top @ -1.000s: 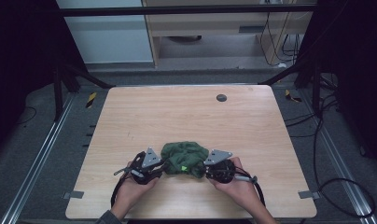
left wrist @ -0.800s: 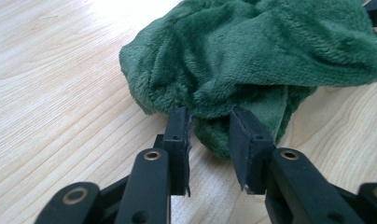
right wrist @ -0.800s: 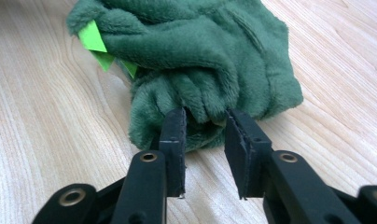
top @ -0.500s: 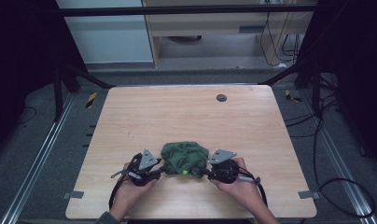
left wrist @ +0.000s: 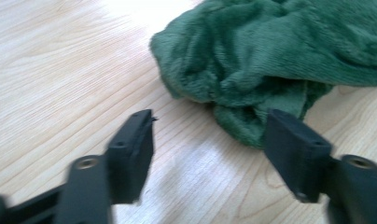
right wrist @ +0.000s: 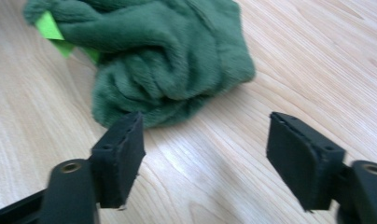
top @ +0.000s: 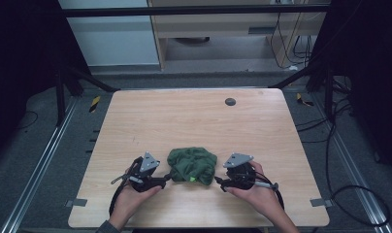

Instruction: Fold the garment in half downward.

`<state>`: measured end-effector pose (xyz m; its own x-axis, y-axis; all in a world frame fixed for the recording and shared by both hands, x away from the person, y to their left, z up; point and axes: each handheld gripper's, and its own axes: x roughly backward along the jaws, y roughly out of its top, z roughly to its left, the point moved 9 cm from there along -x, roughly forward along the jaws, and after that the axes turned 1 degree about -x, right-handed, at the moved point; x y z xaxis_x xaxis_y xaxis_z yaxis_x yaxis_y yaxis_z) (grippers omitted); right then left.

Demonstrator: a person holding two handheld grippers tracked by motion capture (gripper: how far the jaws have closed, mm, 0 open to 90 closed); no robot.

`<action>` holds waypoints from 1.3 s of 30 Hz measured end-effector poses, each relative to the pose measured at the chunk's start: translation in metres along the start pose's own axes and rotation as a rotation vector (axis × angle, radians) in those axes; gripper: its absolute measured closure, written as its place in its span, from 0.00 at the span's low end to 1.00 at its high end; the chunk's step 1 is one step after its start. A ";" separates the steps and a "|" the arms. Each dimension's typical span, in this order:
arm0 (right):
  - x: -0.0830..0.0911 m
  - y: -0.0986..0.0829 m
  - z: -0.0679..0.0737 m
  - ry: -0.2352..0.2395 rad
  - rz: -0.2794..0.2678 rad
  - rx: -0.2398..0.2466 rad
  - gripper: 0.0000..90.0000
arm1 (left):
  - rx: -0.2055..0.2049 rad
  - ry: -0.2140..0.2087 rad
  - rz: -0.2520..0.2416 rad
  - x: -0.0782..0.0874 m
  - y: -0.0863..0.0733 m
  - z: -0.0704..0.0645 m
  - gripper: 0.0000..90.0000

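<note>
I see one crumpled dark green plush cloth (top: pixel 192 165) lying on the pale wood-grain worktop (top: pixel 194 116), near its front edge and roughly midway across, between my two grippers. The left gripper (top: pixel 161 181) sits just beside the cloth's left side and the right gripper (top: pixel 221 183) just beside its right side, each held in a hand (top: pixel 131 201) that enters from the bottom of the high view; the other hand (top: pixel 262 196) mirrors it.

In the left gripper view, the jaws stand spread apart with bare worktop between them; the cloth (left wrist: pixel 275 60) lies ahead and to the right, its lower fold just at the tip of the right-hand jaw. Whether it touches that jaw I cannot tell. In the right gripper view, the jaws are likewise released and wide apart; the cloth (right wrist: pixel 163 56) lies ahead and to the left, its near edge right at the tip of the left-hand jaw. A small bright lime-green tag (right wrist: pixel 49 27) shows at the cloth's far left edge in that view, and on its front edge in the high view.

Count: one cloth, two grippers, one small dark round disc (top: pixel 230 101) on the far part of the worktop, well apart from the cloth.

The cloth is bunched into a lump slightly wider than deep, its long axis running left to right across the worktop.
</note>
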<state>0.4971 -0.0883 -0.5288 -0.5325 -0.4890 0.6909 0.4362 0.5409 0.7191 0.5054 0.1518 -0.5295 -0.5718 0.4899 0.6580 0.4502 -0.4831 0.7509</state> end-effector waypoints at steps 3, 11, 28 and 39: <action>0.002 -0.003 -0.006 -0.001 0.010 -0.037 0.21 | 0.007 0.007 0.011 0.005 0.001 0.006 0.23; 0.000 -0.014 -0.023 0.003 0.054 -0.109 0.08 | 0.038 0.000 0.085 0.010 -0.008 0.025 0.13; 0.002 -0.031 -0.065 -0.023 0.084 -0.187 0.09 | 0.038 0.046 0.130 0.018 -0.031 0.072 0.05; -0.002 -0.036 -0.105 -0.080 0.076 -0.259 0.10 | 0.092 0.121 0.125 0.008 -0.043 0.108 0.05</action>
<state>0.5589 -0.1785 -0.5485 -0.5422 -0.3922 0.7431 0.6428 0.3759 0.6675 0.5552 0.2550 -0.5507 -0.5830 0.3367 0.7394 0.5806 -0.4640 0.6691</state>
